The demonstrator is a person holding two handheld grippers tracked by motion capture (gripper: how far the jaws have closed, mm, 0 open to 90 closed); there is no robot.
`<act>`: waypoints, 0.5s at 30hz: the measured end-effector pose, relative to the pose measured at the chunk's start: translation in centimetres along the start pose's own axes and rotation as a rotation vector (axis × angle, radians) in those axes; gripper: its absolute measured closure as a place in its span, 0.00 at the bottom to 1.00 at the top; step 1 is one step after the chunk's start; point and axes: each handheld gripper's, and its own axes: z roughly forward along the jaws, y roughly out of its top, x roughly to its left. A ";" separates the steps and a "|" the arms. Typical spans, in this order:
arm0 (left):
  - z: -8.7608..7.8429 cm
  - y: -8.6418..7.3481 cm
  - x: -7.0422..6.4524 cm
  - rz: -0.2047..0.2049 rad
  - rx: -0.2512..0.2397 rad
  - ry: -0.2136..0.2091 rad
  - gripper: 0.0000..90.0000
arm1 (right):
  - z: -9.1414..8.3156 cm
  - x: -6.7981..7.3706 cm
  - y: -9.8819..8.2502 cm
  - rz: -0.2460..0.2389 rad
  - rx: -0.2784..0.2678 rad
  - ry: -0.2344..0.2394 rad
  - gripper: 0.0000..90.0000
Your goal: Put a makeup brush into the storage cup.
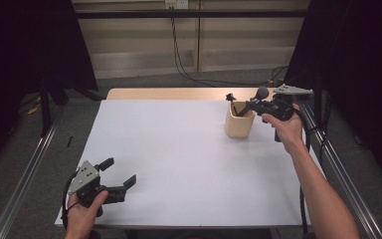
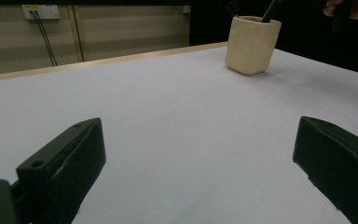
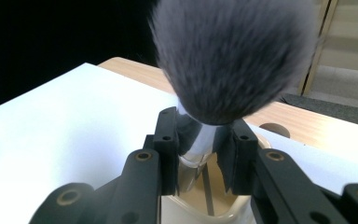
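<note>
- Nearest to the person, the left tongs (image 1: 121, 175) sat at the front left corner of the white counter (image 1: 179, 164). The jaws stood wide open and held nothing.
- Farther off, at the back right of the counter, stood a cream cup (image 1: 239, 121). The right tongs (image 1: 242, 106) hung right over it.
- The right tongs were pinched on a big make-up brush (image 3: 200, 140) — the pads pressed on its shiny silver neck, just under the fluffy grey hairs (image 3: 235, 56).
- The brush stood upright, hairs up, with its handle pointing down into the cup. I could not tell if the handle touched the bottom.
- So the job looked nearly done: the brush was picked up and carried to the cup. What was left was to lower it the last bit, let go and pull the tongs away.
- The right gripper view showed the grip up close — the pads on the silver neck, and a thin dark stick (image 3: 207, 189) inside the cup.
- The high view showed where both tongs were on the counter, but the brush looked tiny there.
- The left gripper view showed its open jaws low over bare counter, with the cup (image 2: 253, 44) far off and a dark handle (image 2: 270, 10) poking out of it.
</note>
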 end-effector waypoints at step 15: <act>-0.1 0.0 0.2 0.003 0.004 -0.001 0.03 | 1.2 -0.2 -1.2 0.017 0.009 -0.002 0.79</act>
